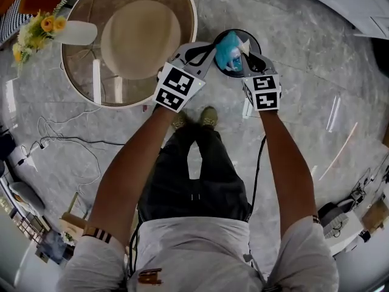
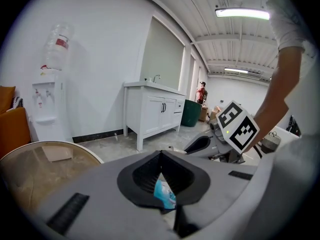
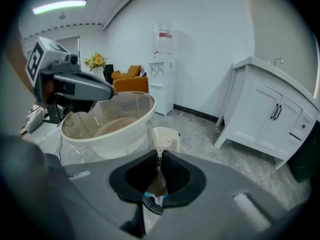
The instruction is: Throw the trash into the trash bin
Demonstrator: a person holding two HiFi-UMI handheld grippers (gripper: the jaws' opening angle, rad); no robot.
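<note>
The left gripper [image 1: 213, 50] is clamped tight on a crumpled blue plastic wrapper [image 1: 228, 50]; the right gripper [image 1: 245, 56], nearly closed, pinches its other side; the wrapper hangs between them, above the round black trash bin [image 1: 238, 33].

Your blue wrapper [image 1: 228, 50] looks like glossy, crinkled plastic; the floor [image 1: 304, 53] under you is polished, veined stone
</note>
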